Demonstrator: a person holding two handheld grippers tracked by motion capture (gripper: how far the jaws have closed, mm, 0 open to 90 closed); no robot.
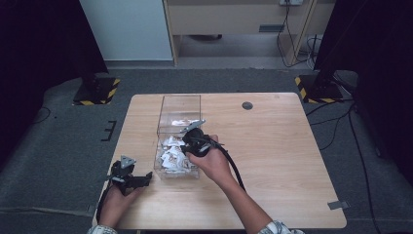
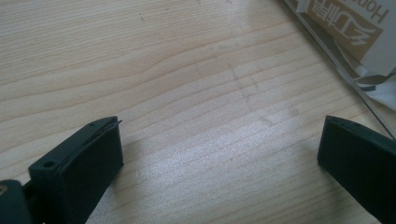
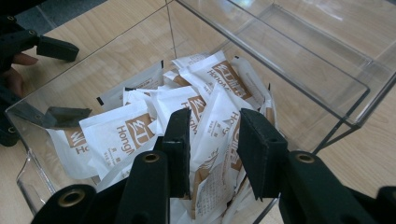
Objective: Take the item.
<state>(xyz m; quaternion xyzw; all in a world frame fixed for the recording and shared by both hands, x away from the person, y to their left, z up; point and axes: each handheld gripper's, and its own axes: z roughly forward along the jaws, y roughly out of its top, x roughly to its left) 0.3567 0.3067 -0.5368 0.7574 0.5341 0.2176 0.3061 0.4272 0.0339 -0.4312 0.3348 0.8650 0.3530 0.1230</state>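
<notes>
Plainly, white-brown sachets (image 3: 140, 130) printed "Hong"; clear box (image 3: 303, 60), table (image 2: 187, 70)

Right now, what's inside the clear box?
The clear box holds a heap of white-and-brown sachets, with the right claw reaching into them. Whatever lies beneath the top sachets is covered.

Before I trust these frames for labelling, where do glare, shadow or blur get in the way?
High view: dark sides, the clear plastic box shows pale reflections. Left gripper view: a bright sheen on the wooden tabletop, soft shadows beside the jaws. Right gripper view: near black jaws slightly soft, white-and-brown sachets sharp, print readable.
</notes>
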